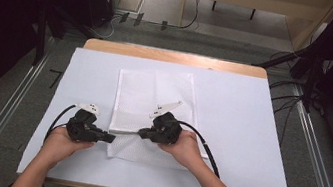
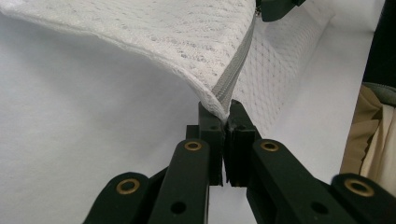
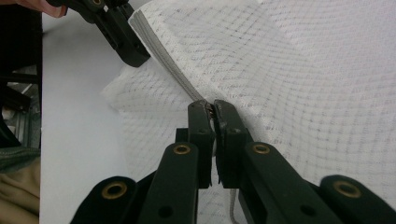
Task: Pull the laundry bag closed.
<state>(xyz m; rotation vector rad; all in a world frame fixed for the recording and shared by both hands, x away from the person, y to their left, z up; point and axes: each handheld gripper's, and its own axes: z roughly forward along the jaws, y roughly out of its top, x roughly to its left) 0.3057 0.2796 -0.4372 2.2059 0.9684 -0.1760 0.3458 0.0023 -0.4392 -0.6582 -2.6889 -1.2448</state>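
Observation:
A white mesh bag [image 1: 154, 96] lies flat in the middle of the table, its near edge lifted. A grey zipper [image 2: 238, 60] runs along that raised edge. My left gripper [image 1: 110, 139] [image 2: 227, 116] is shut on the bag's near-left corner, at the zipper's end. My right gripper [image 1: 142, 132] [image 3: 212, 109] is shut on the zipper [image 3: 163, 60] a short way along the same edge; I cannot tell whether it holds the pull tab. In the right gripper view, the left gripper [image 3: 126, 42] pinches the corner at top left. Both jaw pairs face each other, close together.
A white cover [image 1: 239, 135] spreads over the wooden table [image 1: 175, 57], with bare cover on both sides of the bag. Cables trail from both grippers toward the person. Dark stands and cables sit on the floor beyond the table's sides.

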